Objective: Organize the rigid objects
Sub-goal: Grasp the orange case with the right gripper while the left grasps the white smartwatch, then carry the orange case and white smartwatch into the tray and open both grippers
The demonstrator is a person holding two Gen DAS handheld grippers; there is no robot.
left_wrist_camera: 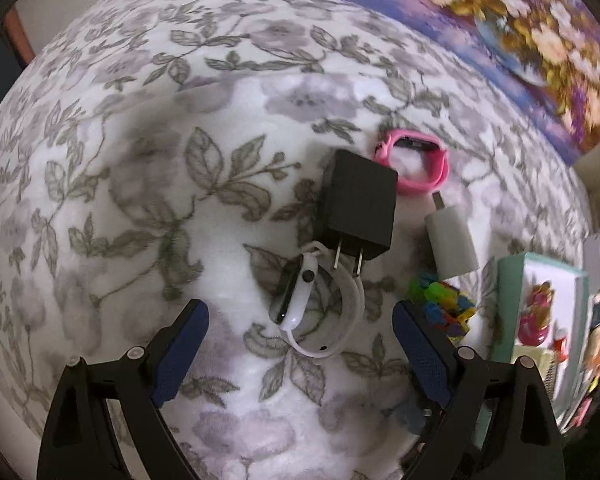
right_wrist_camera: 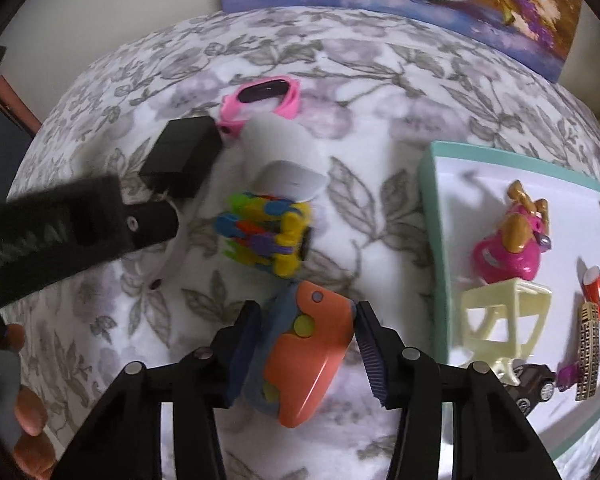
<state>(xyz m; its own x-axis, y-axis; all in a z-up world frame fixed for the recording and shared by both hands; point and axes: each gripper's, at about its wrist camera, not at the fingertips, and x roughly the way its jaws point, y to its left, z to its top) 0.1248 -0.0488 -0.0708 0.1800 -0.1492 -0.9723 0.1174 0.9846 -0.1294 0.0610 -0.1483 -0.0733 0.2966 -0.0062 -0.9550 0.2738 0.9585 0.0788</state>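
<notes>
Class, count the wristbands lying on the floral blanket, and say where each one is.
2. The pink band lies beyond the black charger, touching its far corner. The white band lies at the charger's prongs, just ahead of the open left gripper. Others may be hidden.

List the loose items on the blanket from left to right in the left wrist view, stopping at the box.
White smartwatch → black plug adapter → pink wristband → white charger → teal-rimmed box.
</notes>
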